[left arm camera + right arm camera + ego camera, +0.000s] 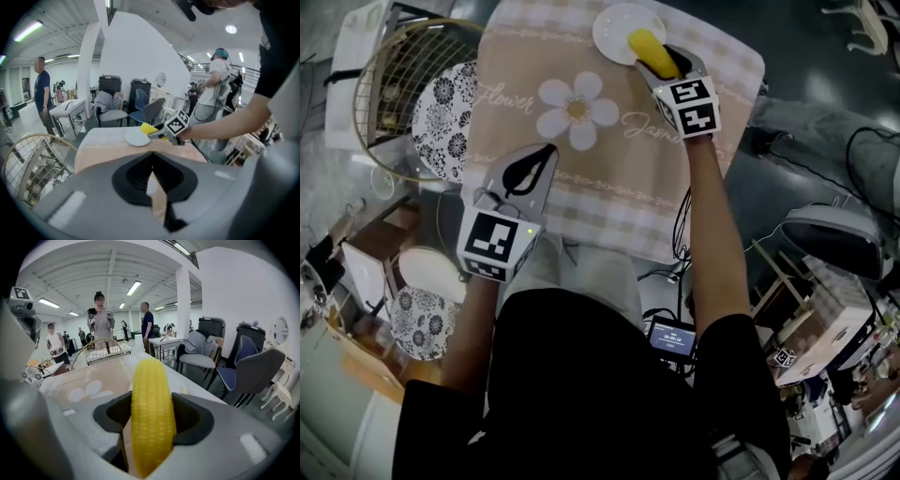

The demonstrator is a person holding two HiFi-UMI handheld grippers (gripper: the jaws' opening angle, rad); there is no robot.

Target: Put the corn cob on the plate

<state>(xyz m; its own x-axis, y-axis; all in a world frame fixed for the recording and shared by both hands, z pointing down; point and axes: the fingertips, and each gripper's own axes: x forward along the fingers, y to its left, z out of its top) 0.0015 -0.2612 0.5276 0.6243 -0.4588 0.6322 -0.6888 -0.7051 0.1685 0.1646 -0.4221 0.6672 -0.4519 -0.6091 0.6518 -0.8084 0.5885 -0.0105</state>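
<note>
A yellow corn cob is clamped in my right gripper, which is shut on it. The cob hangs over the near right rim of a white plate at the far side of the table. In the right gripper view the corn cob stands upright between the jaws and fills the middle. My left gripper hovers over the near left part of the tan flowered tablecloth, jaws together and holding nothing. From the left gripper view the plate and the corn cob lie far ahead.
A wire basket and a dark patterned plate sit left of the table. Another patterned plate lies lower left. Chairs stand beyond the table's far edge, and several people stand in the background.
</note>
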